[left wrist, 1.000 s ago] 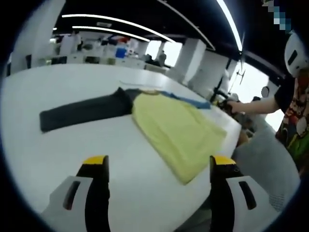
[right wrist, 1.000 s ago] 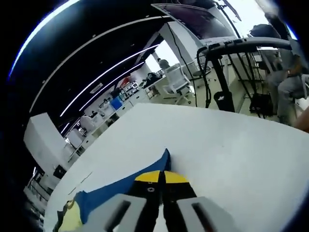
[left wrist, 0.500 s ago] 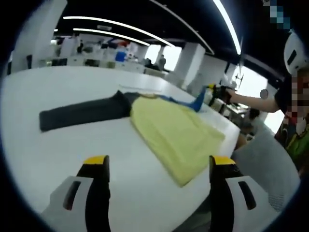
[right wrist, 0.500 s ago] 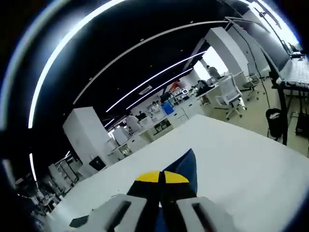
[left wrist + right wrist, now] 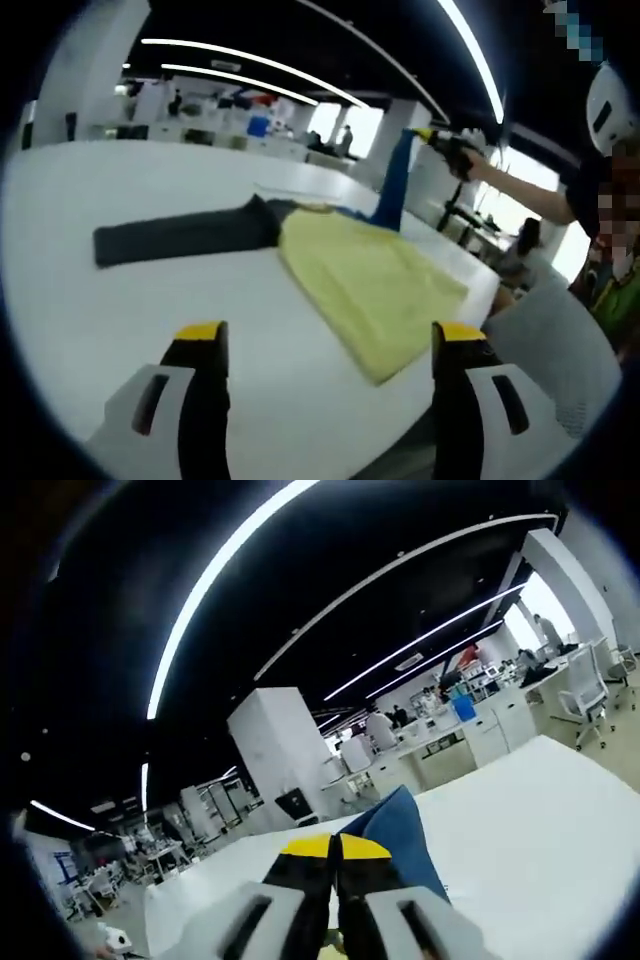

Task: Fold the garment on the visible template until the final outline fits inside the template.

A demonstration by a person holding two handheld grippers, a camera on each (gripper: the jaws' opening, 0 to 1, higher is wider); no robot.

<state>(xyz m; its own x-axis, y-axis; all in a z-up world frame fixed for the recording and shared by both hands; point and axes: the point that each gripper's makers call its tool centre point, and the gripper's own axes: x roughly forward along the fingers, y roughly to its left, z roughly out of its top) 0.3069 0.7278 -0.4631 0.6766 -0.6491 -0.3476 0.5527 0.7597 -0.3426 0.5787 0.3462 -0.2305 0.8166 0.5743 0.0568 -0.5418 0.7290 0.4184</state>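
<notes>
Bench (image 5: pixel 90 300): wide bare white surface around yellow garment (image 5: pixel 370 285).
Left hand-held gripper (image 5: pixel 318 345): jaws wide apart, empty.
Right hand-held gripper (image 5: pixel 335 848): jaws pinched on blue cloth (image 5: pixel 405 845), lifted.

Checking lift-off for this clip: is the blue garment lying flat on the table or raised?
Raised: the right gripper, shut on the blue garment, holds one end above the white table.

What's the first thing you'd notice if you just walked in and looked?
The blue cloth hanging high above the white table, pinched at its top corner by the right gripper. Below it a big flat yellow garment lies on the table, with a dark grey garment stretched out beside it.
</notes>
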